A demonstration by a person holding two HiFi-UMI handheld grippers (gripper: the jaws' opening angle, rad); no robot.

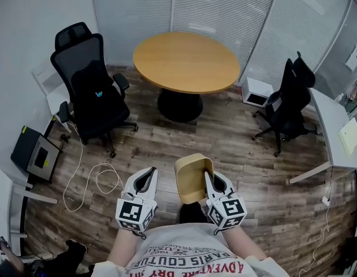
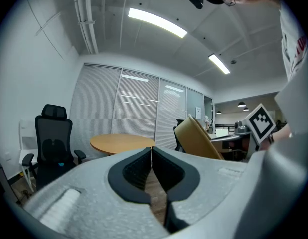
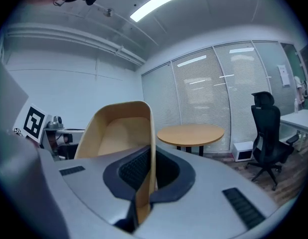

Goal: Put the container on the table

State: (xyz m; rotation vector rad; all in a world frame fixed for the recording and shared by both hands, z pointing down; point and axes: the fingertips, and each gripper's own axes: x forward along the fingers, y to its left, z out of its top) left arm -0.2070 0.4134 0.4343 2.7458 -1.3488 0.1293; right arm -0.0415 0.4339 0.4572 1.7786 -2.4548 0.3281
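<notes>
The right tool [image 3: 146, 178] is pinched almost fully closed on one thin wall of the tan container [image 3: 119, 128]. The container hangs tilted in the air above the wood floor [image 1: 236, 149], well apart from the round worktop [image 1: 186, 62] across the room. The left tool [image 2: 152, 156] has its jaws pressed together with nothing between them. The main risk is that single-wall grip: the container's weight sits off to one side, so it may swing or slide out of the pads on the way over. How deep the wall sits between the pads is hard to judge. Setting it down tilted, or too close to the worktop's near edge, could tip it over the rim, so it wants levelling and a spot well in from the edge. The worktop is bare, smooth, pale wood on a dark central pedestal. A black office chair [image 1: 92, 85] stands off its left edge and another [image 1: 291, 103] off its right, and a loose white cable [image 1: 92, 178] loops on the floor to the left. Closed blinds [image 1: 225, 4] line the far wall.
</notes>
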